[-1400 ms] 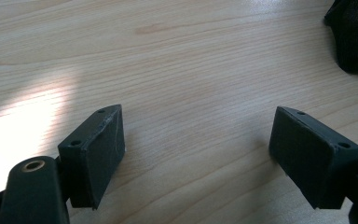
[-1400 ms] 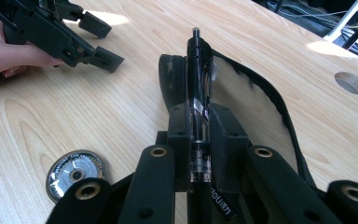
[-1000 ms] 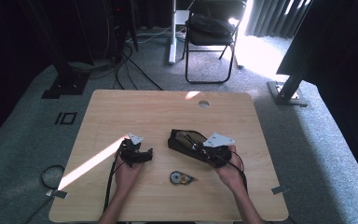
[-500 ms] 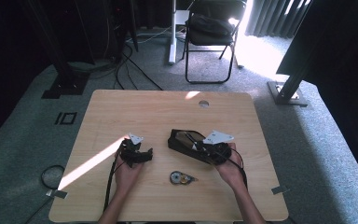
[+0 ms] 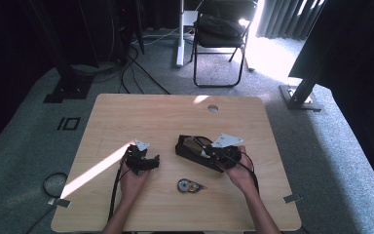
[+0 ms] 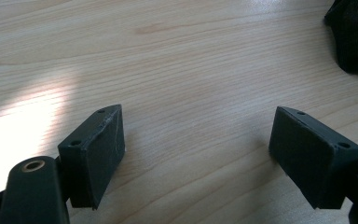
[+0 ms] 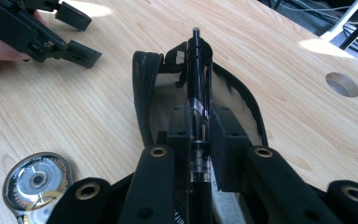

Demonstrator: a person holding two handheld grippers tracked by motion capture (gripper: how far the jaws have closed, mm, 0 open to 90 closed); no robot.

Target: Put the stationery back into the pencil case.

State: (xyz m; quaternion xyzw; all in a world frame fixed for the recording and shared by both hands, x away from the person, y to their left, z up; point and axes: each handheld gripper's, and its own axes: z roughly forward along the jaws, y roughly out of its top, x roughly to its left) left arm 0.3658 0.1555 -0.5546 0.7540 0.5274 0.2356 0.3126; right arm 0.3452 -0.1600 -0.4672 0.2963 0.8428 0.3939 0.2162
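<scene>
Right hand-held gripper (image 7: 199, 140) clenched on black pen (image 7: 198, 88), pen lying along jaws, tip pointing forward over open black pencil case (image 7: 144, 88). Case sat directly beneath and ahead of it on bench (image 5: 141, 109). Round tape dispenser (image 7: 36, 181) just left of its jaws, apart from case. Left hand-held gripper (image 6: 196, 149) released, jaws wide over bare wood, well left of case. Sun stripe across bench beside it.

Black pen (image 7: 198, 88) clamped lengthwise, tip over open black pencil case (image 7: 144, 84).
</scene>
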